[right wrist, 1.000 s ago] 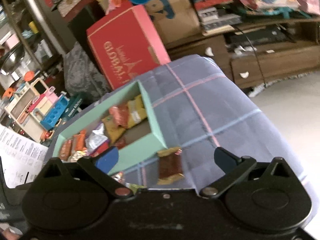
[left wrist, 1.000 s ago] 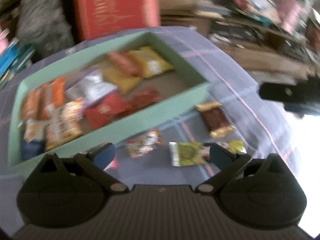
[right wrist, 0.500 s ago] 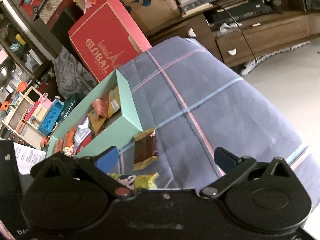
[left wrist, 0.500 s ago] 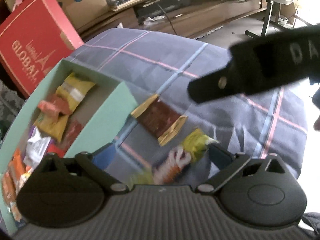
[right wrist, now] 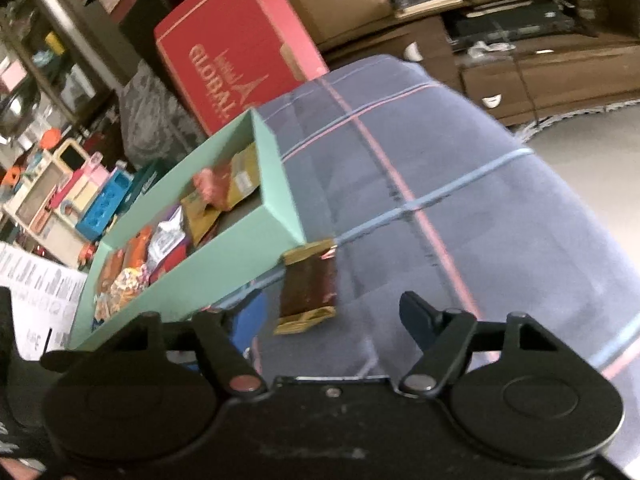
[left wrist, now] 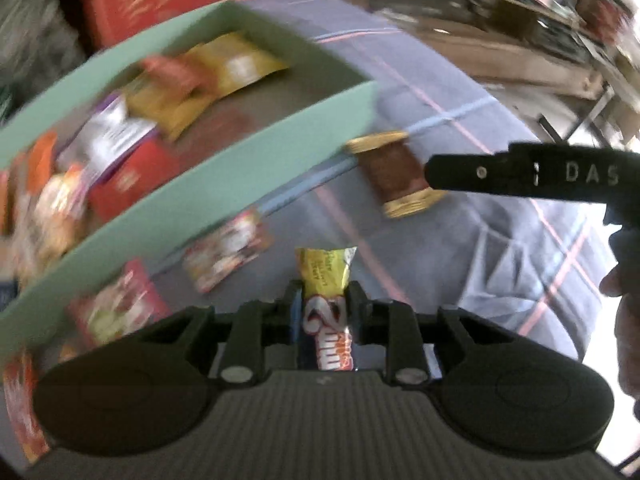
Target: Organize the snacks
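Fingers of the left gripper [left wrist: 325, 312] pinched tight on a yellow-topped snack packet [left wrist: 326, 280], jaws having just closed on it, wrapper standing up between the pads with its yellow end poking forward; grabbed near one end, probably so the rest hangs clear for a drop into the green box [left wrist: 256, 168]; over on the other side, right gripper [right wrist: 330, 312] with jaws just narrowing yet apart, nothing pressed between the pads, blue-tipped fingers [right wrist: 416, 312] straddling the brown packet with gold ends [right wrist: 308, 284]; same packet lying flat on the plaid cloth [right wrist: 440, 184], one gold end touching or just beside the box corner, hard to say which; likely lined up lengthwise so the fingers catch its narrow sides; box already stocked with orange, yellow, silver and red packs; two more loose red-and-white packets [left wrist: 228, 256] resting along the near wall of the box, waiting; both hands working at once, one packet secured, one about to be; next call, judged from the layout: lift and carry over the wall.
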Action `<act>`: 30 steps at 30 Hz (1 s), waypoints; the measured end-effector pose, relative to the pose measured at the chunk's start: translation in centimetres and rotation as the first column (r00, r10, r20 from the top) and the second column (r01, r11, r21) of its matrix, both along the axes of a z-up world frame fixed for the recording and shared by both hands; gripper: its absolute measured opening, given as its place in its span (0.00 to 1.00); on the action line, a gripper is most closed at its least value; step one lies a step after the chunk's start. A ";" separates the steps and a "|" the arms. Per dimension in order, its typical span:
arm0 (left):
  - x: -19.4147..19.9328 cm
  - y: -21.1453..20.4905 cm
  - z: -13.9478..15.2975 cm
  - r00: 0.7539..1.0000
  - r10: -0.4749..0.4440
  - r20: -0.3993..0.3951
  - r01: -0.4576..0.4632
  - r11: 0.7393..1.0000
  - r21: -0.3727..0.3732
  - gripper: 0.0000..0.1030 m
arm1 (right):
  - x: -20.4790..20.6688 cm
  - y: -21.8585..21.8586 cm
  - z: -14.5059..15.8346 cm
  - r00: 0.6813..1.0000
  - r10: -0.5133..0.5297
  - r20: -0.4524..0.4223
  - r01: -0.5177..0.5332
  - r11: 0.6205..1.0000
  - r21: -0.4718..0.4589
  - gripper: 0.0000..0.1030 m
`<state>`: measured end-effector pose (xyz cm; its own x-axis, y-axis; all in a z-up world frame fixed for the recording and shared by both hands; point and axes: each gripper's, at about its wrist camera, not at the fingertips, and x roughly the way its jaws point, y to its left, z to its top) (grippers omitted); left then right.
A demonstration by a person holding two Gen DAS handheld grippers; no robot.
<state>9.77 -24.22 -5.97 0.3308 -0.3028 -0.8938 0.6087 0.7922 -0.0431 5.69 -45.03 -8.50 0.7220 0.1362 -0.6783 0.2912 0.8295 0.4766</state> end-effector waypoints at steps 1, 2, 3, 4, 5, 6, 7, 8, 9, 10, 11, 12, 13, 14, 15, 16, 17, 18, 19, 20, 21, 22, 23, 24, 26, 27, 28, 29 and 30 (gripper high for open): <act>0.2 0.8 -0.1 1.000 0.022 0.003 -0.022 1.000 -0.002 0.23 | 0.6 0.7 -0.1 1.000 0.010 -0.006 -0.010 1.000 -0.010 0.69; 0.4 1.5 -0.2 0.999 0.039 0.005 -0.039 0.999 -0.005 0.23 | 1.0 1.3 -0.1 1.000 0.018 -0.011 -0.019 1.000 -0.025 0.68; 0.6 2.3 -0.2 0.999 0.054 0.005 -0.054 0.998 -0.015 0.23 | 1.5 2.0 -0.2 0.999 0.030 -0.017 -0.030 0.998 -0.049 0.66; 0.7 2.9 -0.2 0.998 0.067 0.002 -0.067 0.997 -0.023 0.23 | 2.0 2.8 -0.3 0.999 0.040 -0.024 -0.042 0.996 -0.080 0.63; 0.8 3.4 -0.2 0.997 0.078 0.001 -0.078 0.996 -0.030 0.23 | 2.4 3.4 -0.2 0.999 0.048 -0.026 -0.050 0.992 -0.117 0.63; 1.0 3.6 -0.2 0.996 0.084 0.000 -0.084 0.996 -0.038 0.23 | 2.8 4.2 -0.2 0.998 0.060 -0.030 -0.064 0.984 -0.168 0.60; 1.2 4.0 -0.2 0.996 0.088 -0.003 -0.088 0.995 -0.049 0.23 | 3.2 4.9 -0.3 0.997 0.069 -0.035 -0.075 0.975 -0.211 0.56; 1.3 4.3 -0.2 0.996 0.091 -0.006 -0.091 0.994 -0.055 0.24 | 3.5 5.6 -0.4 0.996 0.076 -0.039 -0.083 0.964 -0.253 0.53; 1.4 4.4 -0.3 0.996 0.092 -0.008 -0.092 0.994 -0.062 0.25 | 3.7 6.3 -0.5 0.995 0.086 -0.046 -0.096 0.945 -0.314 0.41; 1.4 4.4 -0.3 0.996 0.091 -0.011 -0.091 0.993 -0.070 0.26 | 3.9 7.0 -0.6 0.994 0.098 -0.053 -0.110 0.924 -0.366 0.37; 1.4 4.5 -0.3 0.996 0.090 -0.013 -0.091 0.993 -0.076 0.26 | 4.0 7.4 -0.7 0.993 0.109 -0.055 -0.122 0.909 -0.398 0.36; 1.3 4.5 -0.3 0.996 0.090 -0.015 -0.091 0.993 -0.082 0.26 | 4.0 7.7 -0.8 0.992 0.117 -0.056 -0.129 0.901 -0.414 0.35; 1.3 4.7 -0.3 0.996 0.090 -0.017 -0.091 0.992 -0.088 0.26 | 3.9 7.8 -0.7 0.991 0.120 -0.057 -0.132 0.900 -0.416 0.35; 1.2 4.6 -0.4 0.996 0.090 -0.018 -0.092 0.991 -0.093 0.26 | 3.8 7.8 -0.7 0.991 0.117 -0.057 -0.130 0.903 -0.409 0.35; 1.1 4.6 -0.3 0.996 0.091 -0.020 -0.093 0.991 -0.096 0.27 | 3.6 7.6 -0.6 0.992 0.110 -0.057 -0.124 0.910 -0.396 0.35; 1.1 4.6 -0.3 0.996 0.090 -0.021 -0.091 0.991 -0.097 0.28 | 3.4 7.5 -0.6 0.993 0.102 -0.058 -0.116 0.917 -0.382 0.35; 1.1 4.6 -0.3 0.996 0.086 -0.020 -0.088 0.991 -0.099 0.31 | 3.1 7.3 -0.5 0.994 0.093 -0.057 -0.108 0.925 -0.364 0.35; 1.0 4.4 -0.3 0.997 0.079 -0.016 -0.081 0.992 -0.096 0.33 | 2.7 6.9 -0.5 0.995 0.085 -0.055 -0.099 0.934 -0.344 0.35; 0.7 4.3 -0.3 0.997 0.072 -0.006 -0.072 0.993 -0.089 0.34 | 2.4 6.6 -0.4 0.996 0.078 -0.052 -0.091 0.943 -0.322 0.35; 0.4 3.9 -0.3 0.998 0.062 0.010 -0.061 0.995 -0.073 0.34 | 2.0 6.2 -0.4 0.996 0.073 -0.050 -0.085 0.950 -0.299 0.35; 0.1 3.6 -0.3 0.998 0.051 0.028 -0.049 0.997 -0.056 0.31 | 1.8 5.9 -0.3 0.997 0.067 -0.049 -0.078 0.960 -0.271 0.35; -0.2 3.4 -0.3 0.998 0.039 0.044 -0.038 0.998 -0.041 0.25 | 1.5 5.6 -0.2 0.997 0.060 -0.048 -0.070 0.967 -0.246 0.35; -0.4 3.2 -0.3 0.998 0.030 0.051 -0.028 0.999 -0.033 0.18 | 1.2 5.2 -0.2 0.997 0.054 -0.046 -0.063 0.972 -0.225 0.35; -0.6 3.2 -0.2 0.999 0.028 0.042 -0.026 0.999 -0.039 0.18 | 1.0 4.9 -0.1 0.998 0.048 -0.044 -0.056 0.977 -0.205 0.35; -0.8 3.2 0.0 0.999 0.031 0.029 -0.029 0.998 -0.049 0.18 | 0.7 4.5 0.1 0.998 0.042 -0.038 -0.049 0.982 -0.180 0.35; -0.9 3.2 0.2 0.999 0.030 0.033 -0.028 0.998 -0.051 0.18 | 0.4 4.3 0.3 0.999 0.040 -0.033 -0.046 0.984 -0.170 0.35; -1.0 3.2 0.5 0.999 0.027 0.035 -0.025 0.998 -0.056 0.18 | 0.2 4.1 0.5 0.999 0.039 -0.029 -0.043 0.986 -0.163 0.35; -1.1 3.3 0.9 0.999 0.025 0.034 -0.023 0.998 -0.064 0.18 | 0.0 3.9 0.7 0.999 0.037 -0.024 -0.040 0.987 -0.157 0.35; -1.2 3.3 1.3 0.999 0.025 0.034 -0.022 0.997 -0.075 0.18 | -0.2 3.8 1.0 0.999 0.035 -0.019 -0.038 0.988 -0.152 0.35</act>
<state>8.60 -20.91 -4.63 0.3693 -0.3600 -0.8567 0.5922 0.8016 -0.0815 5.49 -41.19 -7.54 0.7073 0.0562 -0.7047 0.2661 0.9023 0.3391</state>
